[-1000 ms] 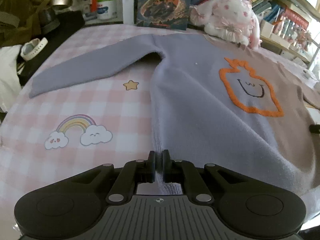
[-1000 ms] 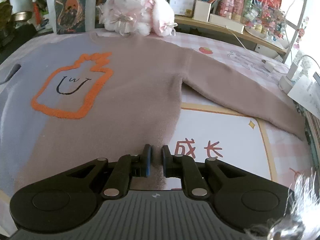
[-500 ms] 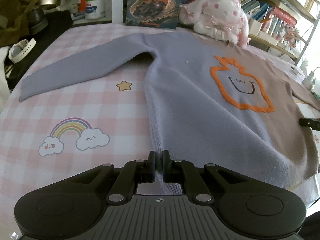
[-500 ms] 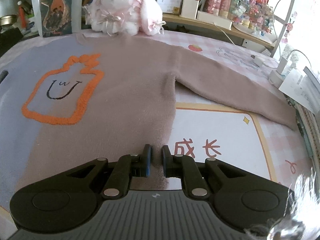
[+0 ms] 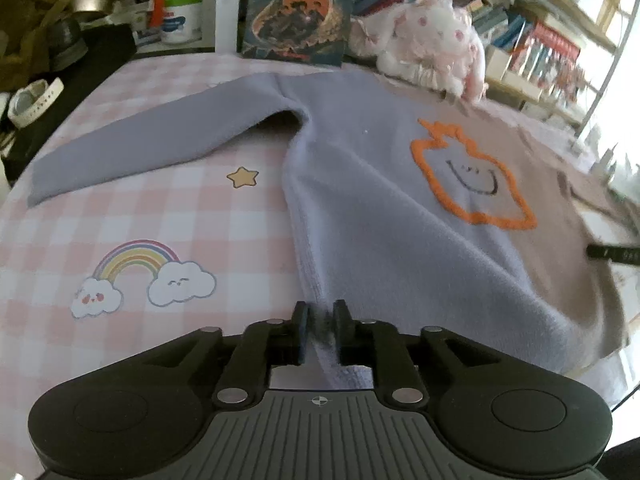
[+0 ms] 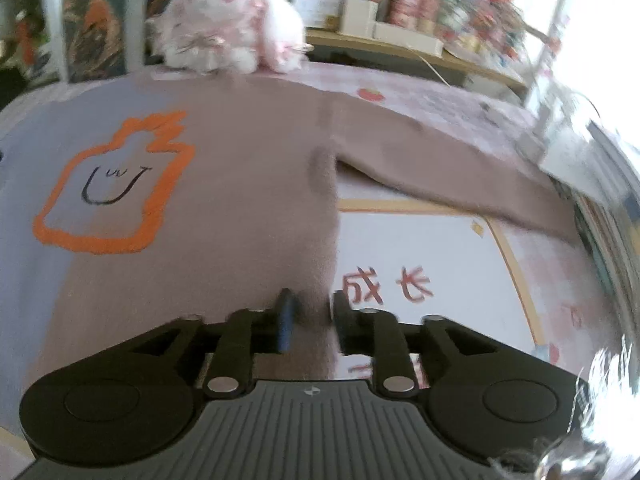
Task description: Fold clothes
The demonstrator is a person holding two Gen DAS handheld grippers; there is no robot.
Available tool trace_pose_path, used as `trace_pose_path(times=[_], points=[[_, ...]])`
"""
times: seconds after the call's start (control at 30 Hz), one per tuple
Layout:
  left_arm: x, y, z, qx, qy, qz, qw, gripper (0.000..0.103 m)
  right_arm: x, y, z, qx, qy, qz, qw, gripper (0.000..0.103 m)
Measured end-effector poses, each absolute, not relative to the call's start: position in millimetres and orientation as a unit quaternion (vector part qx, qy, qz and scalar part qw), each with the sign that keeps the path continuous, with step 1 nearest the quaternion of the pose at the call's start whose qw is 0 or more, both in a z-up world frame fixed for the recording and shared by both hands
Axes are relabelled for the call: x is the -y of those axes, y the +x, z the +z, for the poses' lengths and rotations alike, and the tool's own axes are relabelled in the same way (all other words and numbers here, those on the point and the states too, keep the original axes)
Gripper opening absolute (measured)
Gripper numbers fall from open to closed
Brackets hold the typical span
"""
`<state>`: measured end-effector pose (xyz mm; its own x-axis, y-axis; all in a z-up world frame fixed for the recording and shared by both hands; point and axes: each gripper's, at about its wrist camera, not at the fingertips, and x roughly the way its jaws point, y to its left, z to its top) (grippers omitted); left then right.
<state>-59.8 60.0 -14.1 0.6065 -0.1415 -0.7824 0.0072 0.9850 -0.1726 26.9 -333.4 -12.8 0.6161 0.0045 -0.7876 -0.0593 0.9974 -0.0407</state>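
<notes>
A sweater, lavender on its left half and brown-mauve on its right, lies spread face up on the pink checked cloth, both sleeves out. An orange outlined figure with a smile is on its chest. My left gripper is at the lower left hem corner, jaws a little apart with the hem between them. My right gripper is at the lower right hem corner, jaws likewise parted around the fabric. Its dark tip shows at the right edge of the left wrist view.
A pink plush rabbit and an upright book stand behind the collar. A white watch and dark clutter lie at far left. Shelves of books run along the back right, and a cable and charger lie beyond the right sleeve.
Both grippers drew back toward the near edge, dragging the hem with them. The gap between each pair of jaws has widened, more so on the right.
</notes>
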Motion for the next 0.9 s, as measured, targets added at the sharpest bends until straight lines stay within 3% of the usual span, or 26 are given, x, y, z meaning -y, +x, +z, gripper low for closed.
trace_pose_path(times=[0.43,0.47,0.53,0.6,0.9], points=[[-73.5,-56.0,-19.9,-0.441,-0.126,-0.069,0.886,0.019,345.9,-23.0,-10.6,-0.46,0.071,-0.011,0.885,0.038],[-73.5,-55.6,-20.7,-0.442,-0.127,-0.072,0.885,0.018,343.9,-23.7,-10.3,-0.461,0.069,-0.009,0.885,0.033],[-74.7,-54.9,-21.1,-0.444,-0.129,-0.073,0.884,0.007,340.9,-24.7,-9.5,-0.462,0.068,-0.001,0.884,0.02],[-75.7,-54.3,-21.7,-0.446,-0.126,-0.071,0.883,0.005,338.2,-26.3,-8.6,-0.461,0.066,0.003,0.885,0.015],[-67.7,-58.9,-17.9,-0.445,-0.07,-0.066,0.89,0.005,331.1,-31.5,-7.4,-0.461,0.05,0.003,0.886,0.014]])
